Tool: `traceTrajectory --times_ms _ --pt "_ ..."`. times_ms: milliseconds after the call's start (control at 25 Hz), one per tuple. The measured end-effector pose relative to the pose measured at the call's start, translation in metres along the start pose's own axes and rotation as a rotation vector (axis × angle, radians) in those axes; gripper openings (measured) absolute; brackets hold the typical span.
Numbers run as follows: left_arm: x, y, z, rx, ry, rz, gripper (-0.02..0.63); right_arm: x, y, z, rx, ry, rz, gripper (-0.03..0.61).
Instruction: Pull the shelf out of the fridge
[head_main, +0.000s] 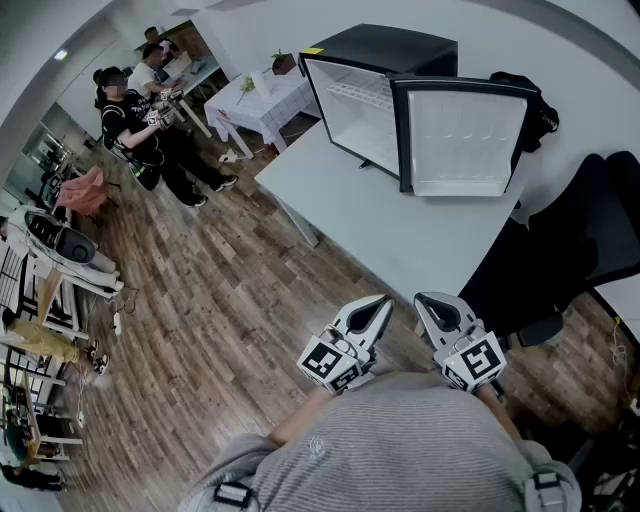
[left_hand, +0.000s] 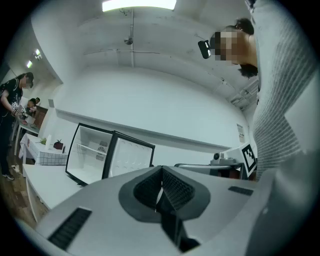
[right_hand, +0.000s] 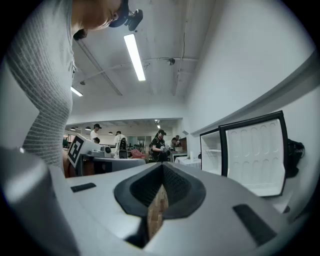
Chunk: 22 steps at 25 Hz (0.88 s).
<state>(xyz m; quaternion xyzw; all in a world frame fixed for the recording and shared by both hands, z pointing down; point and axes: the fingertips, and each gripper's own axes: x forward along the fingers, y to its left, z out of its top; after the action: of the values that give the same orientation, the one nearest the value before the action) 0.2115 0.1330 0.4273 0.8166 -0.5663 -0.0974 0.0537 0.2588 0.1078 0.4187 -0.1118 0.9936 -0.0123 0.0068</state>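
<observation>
My left gripper (head_main: 381, 304) and right gripper (head_main: 424, 302): both clenched, empty, near my chest, well apart from fridge (head_main: 378, 45). Fridge on far end of white table (head_main: 380, 225), door (head_main: 462, 140) open. Wire shelf (head_main: 352, 93) inside, upper part. Likely light, stiff, slippery thin wire; best gripped mid front edge, pulled level.

No words, brands or numbers are legible. The black-and-white square markers (head_main: 326, 362) on the cubes of the left tongs (head_main: 381, 304) and right tongs (head_main: 425, 302) show patterns only; a small white wall notice (left_hand: 241, 133) is unreadable.
</observation>
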Motion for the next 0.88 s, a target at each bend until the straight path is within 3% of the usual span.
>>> traceTrajectory --times_ms 560,880 --pt "-0.007 -0.001 -0.002 0.006 -0.009 0.000 0.011 0.001 0.010 0.000 -0.002 -0.003 0.028 0.012" --pt "-0.011 0.001 -0.001 0.006 -0.020 0.003 0.011 0.002 0.022 0.010 0.024 -0.080 0.081 0.012"
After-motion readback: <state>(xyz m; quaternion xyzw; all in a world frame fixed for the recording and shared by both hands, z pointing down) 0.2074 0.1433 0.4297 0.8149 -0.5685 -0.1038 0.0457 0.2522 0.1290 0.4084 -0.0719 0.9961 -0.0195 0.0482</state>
